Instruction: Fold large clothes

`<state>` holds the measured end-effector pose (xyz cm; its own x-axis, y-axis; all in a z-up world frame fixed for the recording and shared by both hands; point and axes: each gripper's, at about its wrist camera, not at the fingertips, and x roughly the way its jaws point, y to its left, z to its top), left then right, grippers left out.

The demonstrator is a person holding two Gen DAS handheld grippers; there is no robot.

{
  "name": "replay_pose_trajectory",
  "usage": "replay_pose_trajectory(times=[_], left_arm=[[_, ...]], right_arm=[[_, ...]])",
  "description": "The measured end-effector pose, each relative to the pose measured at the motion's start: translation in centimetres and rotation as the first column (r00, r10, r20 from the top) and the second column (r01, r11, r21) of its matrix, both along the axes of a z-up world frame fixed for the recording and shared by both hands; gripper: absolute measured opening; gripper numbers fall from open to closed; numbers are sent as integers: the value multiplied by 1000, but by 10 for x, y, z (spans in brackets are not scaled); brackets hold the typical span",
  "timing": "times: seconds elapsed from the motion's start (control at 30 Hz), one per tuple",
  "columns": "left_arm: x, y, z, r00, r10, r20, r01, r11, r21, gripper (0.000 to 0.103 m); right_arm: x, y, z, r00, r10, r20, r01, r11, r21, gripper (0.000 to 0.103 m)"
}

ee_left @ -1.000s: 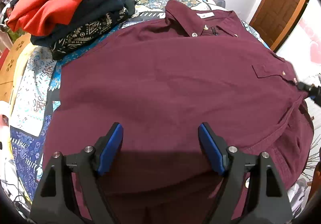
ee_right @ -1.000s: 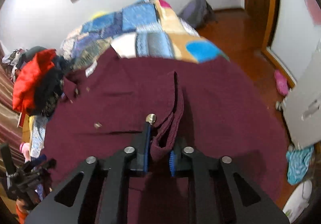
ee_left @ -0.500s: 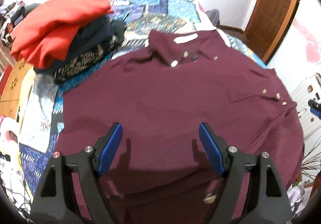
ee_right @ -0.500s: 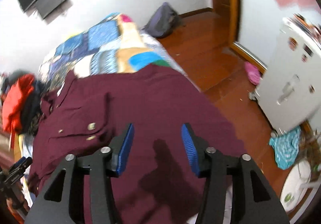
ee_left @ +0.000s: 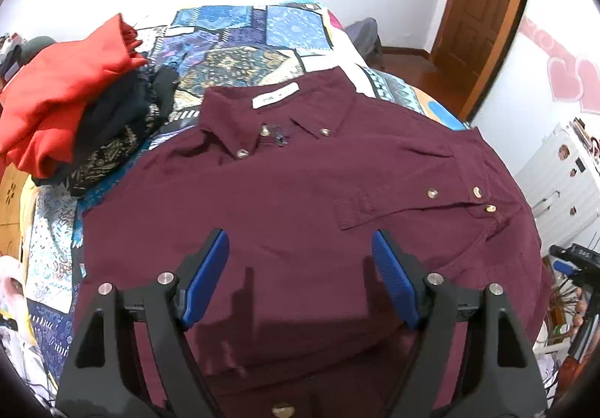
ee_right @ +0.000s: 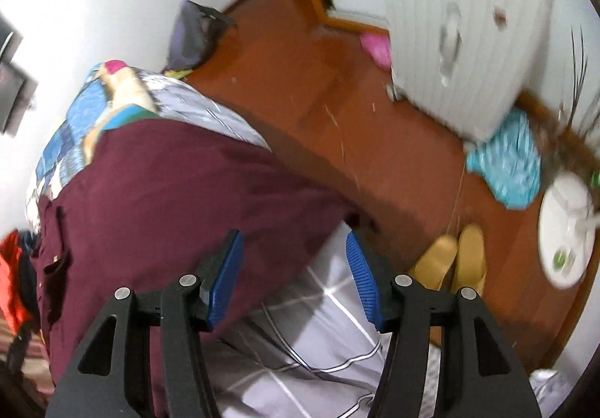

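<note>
With both sets of tongs, left [ee_left: 300, 279] and right [ee_right: 294, 277], gaping empty, the maroon button-down shirt [ee_left: 300, 193] on the patchwork-quilted bed [ee_left: 240, 39] awaits its next fold, likely a hem regrasp.

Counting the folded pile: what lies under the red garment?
Under the red garment lie dark clothes and a black patterned piece. How many there are is hidden.

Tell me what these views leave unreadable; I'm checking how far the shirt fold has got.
- Maroon shirt hem: left wrist view, cut off behind the left gripper.
- Collar label text: too small.
- Shirt's far side: right wrist view, motion-blurred, cut by the frame edge; right gripper open, empty.
</note>
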<state>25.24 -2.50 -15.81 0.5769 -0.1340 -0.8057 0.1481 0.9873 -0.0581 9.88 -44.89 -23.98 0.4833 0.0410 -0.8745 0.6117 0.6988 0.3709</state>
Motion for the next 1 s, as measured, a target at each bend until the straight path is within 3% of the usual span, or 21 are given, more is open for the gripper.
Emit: replay_pose_trajectory(times=[0.13, 0.3, 0.53, 0.77, 1.0], left_arm=[[-1, -6, -2, 1000, -6, -4, 6, 1000, 6, 78], [0, -1, -6, 1000, 17, -26, -17, 1000, -4, 78], [1, 15, -13, 997, 56, -58, -60, 997, -55, 78], [-2, 26, -16, 995, 77, -62, -81, 994, -72, 78], [-5, 37, -20, 993, 96, -68, -101, 992, -81, 78]], right_arm=[[4, -13, -38, 999, -41, -27, 45, 986, 158, 53], [10, -25, -64, 997, -83, -4, 80, 945, 317, 53], [12, -29, -79, 992, -124, 12, 112, 930, 350, 48], [6, -41, -79, 971, -225, 81, 167, 882, 440, 48], [23, -42, -94, 970, -240, 37, 195, 860, 472, 47]])
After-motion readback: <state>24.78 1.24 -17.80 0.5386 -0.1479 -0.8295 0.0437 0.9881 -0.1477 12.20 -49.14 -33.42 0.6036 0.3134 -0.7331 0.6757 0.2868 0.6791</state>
